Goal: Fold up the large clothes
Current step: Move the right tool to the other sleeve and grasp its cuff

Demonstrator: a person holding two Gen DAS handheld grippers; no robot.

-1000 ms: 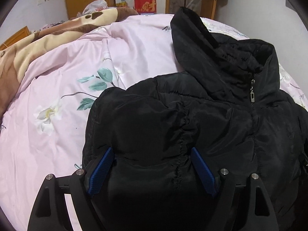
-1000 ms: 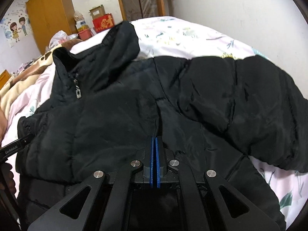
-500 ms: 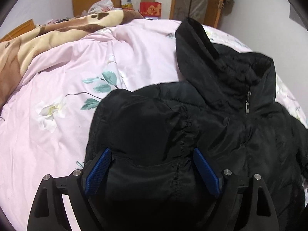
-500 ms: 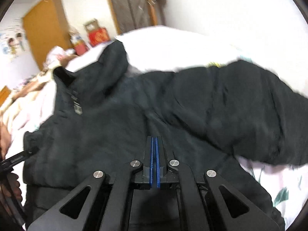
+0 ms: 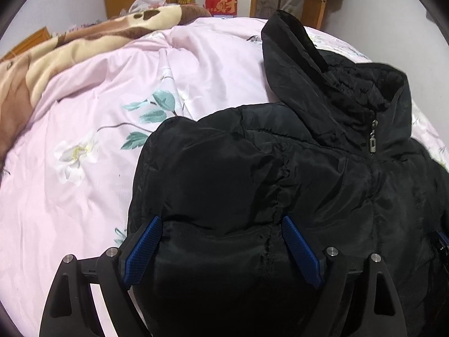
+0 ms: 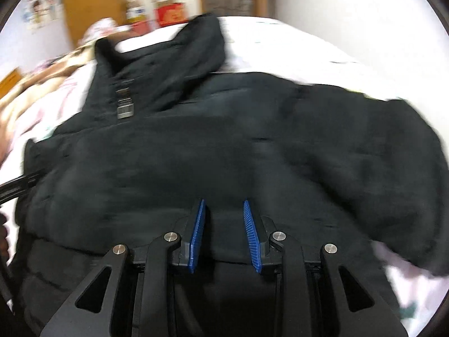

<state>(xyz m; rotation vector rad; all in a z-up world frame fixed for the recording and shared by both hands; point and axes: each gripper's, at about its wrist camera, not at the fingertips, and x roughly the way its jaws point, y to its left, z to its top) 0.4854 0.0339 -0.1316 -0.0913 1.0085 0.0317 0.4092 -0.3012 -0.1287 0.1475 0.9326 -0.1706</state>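
The jacket (image 5: 280,196) lies on the bed (image 5: 70,196), front side up, with the zipper closed up to the collar and the hood (image 5: 294,64) lying beyond it, toward the far side of the bed. This position is practical: the body is flat, so the sides can be turned over it.

On the left side, the sleeve (image 5: 213,168) is already laid across the chest. The left gripper (image 5: 221,241) is above this folded part with its fingers spread wide — the padded cloth swells up between the blue pads (image 5: 143,241), but the pads do not squeeze it. I judge that it is here to press the thick sleeve down, because such filling likes to spring back.

The right gripper (image 6: 223,224) is low over the middle of the jacket, near the hem. Its fingers are apart with a moderate gap, and nothing is pinched between them. The right view is blurred, so fine details are not sure. The other sleeve (image 6: 378,168) lies spread out to the right, over the sheet, not folded in yet.

So the task seems about in its first half: one sleeve in, one sleeve out. The next step probably needs a grip on the right sleeve near the cuff, to carry it over the chest. The risk is that the smooth, puffy cloth slips from the pads — or that the left fold opens again when nobody holds it.
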